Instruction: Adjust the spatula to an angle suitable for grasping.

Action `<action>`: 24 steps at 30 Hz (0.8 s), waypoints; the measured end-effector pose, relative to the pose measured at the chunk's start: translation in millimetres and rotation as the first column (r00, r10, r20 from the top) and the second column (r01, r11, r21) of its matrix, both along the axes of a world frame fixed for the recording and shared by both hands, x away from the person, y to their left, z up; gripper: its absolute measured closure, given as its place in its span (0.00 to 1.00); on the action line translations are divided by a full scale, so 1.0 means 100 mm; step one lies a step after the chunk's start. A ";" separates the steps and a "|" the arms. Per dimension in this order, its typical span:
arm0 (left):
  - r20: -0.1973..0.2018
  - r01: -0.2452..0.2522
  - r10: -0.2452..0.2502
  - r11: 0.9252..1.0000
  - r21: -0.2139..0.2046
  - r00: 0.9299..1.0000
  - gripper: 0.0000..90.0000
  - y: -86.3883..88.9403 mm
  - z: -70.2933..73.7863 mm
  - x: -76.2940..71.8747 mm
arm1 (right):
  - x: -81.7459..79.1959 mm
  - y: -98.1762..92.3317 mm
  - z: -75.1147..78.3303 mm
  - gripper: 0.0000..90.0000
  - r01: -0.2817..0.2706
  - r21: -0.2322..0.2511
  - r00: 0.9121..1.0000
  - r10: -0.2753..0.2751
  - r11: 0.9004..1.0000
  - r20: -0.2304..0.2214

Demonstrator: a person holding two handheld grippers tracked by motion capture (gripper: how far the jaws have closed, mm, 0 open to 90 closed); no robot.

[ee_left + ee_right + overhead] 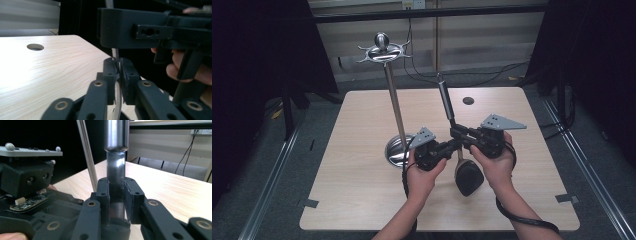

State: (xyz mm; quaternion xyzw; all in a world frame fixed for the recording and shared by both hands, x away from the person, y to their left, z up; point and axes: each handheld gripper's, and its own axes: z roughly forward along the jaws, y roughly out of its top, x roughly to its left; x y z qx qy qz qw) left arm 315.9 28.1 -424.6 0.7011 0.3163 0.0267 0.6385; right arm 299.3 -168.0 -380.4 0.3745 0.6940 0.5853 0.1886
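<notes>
A kitchen utensil with a steel handle [444, 95] and a black head [468, 177] stands tilted over the middle of the table, head near the front. My right gripper [456, 131] is shut on the dark lower part of the handle [115, 167], as the right gripper view [117, 195] shows. Just below it my left gripper [454, 145] is shut on the utensil's thin metal neck [115, 53], the pads [126, 72] pressed against it. The right gripper's body [150, 30] sits close above the left one's jaws.
A steel utensil stand rises left of the grippers, with a round base [397, 150], a thin pole [395, 105] and a hooked top [383, 52]. The pole [87, 152] passes close behind my right jaws. A round hole [468, 100] lies in the far tabletop.
</notes>
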 end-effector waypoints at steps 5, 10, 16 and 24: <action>0.034 0.026 -0.027 0.998 0.049 0.999 0.98 0.05 0.06 0.01 | -0.02 -0.03 0.00 0.85 -0.029 0.025 0.999 0.028 0.999 0.017; 0.013 0.046 -0.047 0.997 0.060 0.999 0.98 0.06 0.10 0.00 | -0.05 -0.04 0.00 0.84 -0.040 0.035 0.999 0.039 0.999 0.027; 0.017 0.057 -0.059 0.993 0.104 0.998 0.98 0.08 0.06 -0.01 | -0.07 -0.13 0.01 0.73 -0.040 0.031 0.999 0.039 0.999 0.035; 0.005 0.042 -0.043 0.993 0.111 0.999 0.98 0.22 0.04 0.02 | -0.09 -0.40 -0.09 0.59 0.005 0.022 1.000 -0.005 1.000 0.009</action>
